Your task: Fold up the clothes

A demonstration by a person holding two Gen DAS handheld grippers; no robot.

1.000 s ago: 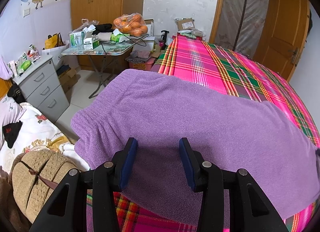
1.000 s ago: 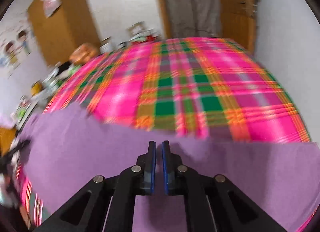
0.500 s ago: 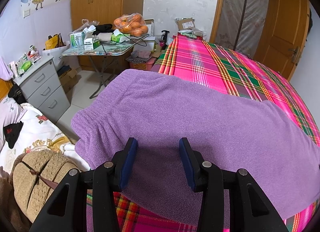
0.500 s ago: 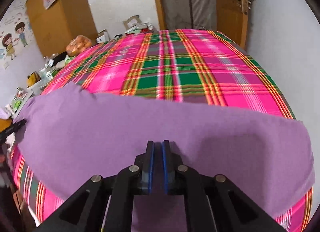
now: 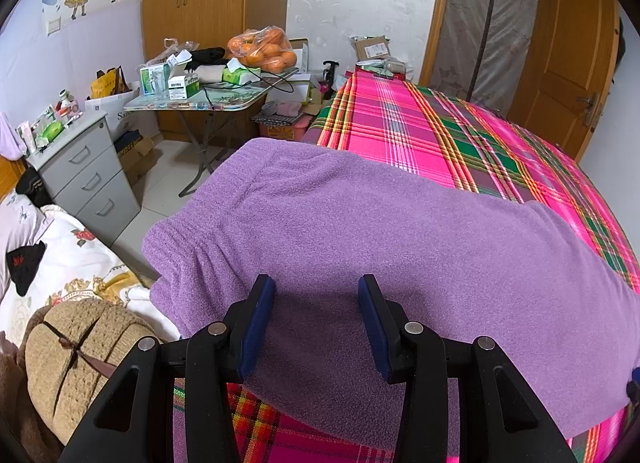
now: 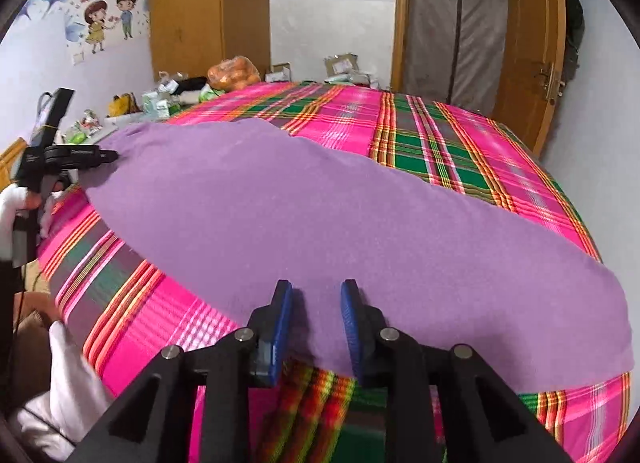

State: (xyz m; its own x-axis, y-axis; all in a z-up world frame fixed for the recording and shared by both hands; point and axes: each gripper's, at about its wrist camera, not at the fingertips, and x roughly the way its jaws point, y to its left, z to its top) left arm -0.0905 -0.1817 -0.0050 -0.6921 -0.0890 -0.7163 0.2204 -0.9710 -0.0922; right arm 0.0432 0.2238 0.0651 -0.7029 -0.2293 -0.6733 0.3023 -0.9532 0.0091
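A purple fleece garment with an elastic waistband lies folded lengthwise across the plaid bed. My left gripper is open and empty over its near edge by the waistband end. In the right wrist view the garment stretches across the bed. My right gripper is open and empty over the garment's near edge. The left gripper also shows in the right wrist view at the garment's far left end.
Left of the bed stand a grey drawer unit and a cluttered folding table with a bag of oranges. A knitted brown item and floral bedding lie at the near left. A wooden door is at the back right.
My right gripper has opened, letting go of the purple garment, which has settled flat on the bed. The left gripper has stayed open and still.
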